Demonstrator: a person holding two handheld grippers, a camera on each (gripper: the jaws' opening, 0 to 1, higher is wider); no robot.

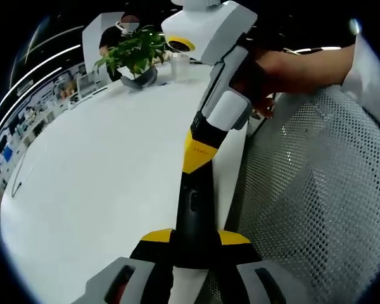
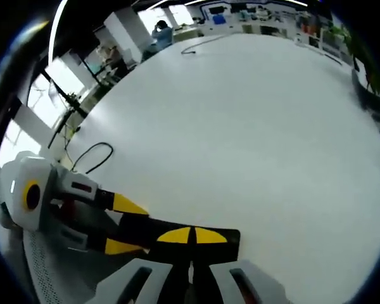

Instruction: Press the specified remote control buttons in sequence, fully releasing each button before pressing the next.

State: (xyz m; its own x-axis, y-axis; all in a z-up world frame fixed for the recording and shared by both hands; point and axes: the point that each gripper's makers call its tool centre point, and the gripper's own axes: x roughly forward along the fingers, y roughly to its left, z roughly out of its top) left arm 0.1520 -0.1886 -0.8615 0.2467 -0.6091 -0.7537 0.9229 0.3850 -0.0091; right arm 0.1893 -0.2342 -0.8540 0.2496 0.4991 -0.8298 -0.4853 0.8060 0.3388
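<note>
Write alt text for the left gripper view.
The left gripper holds a black remote control by its end, above a white table. The right gripper reaches down to the remote's far end. A potted plant stands at the table's far side.

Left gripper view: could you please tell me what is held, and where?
A dark remote control, gripped at its near end between the fingers of the left gripper.

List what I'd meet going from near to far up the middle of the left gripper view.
Left gripper with a black remote control between its jaws → right gripper coming in from the far side → potted plant at the far end of the white table.
</note>
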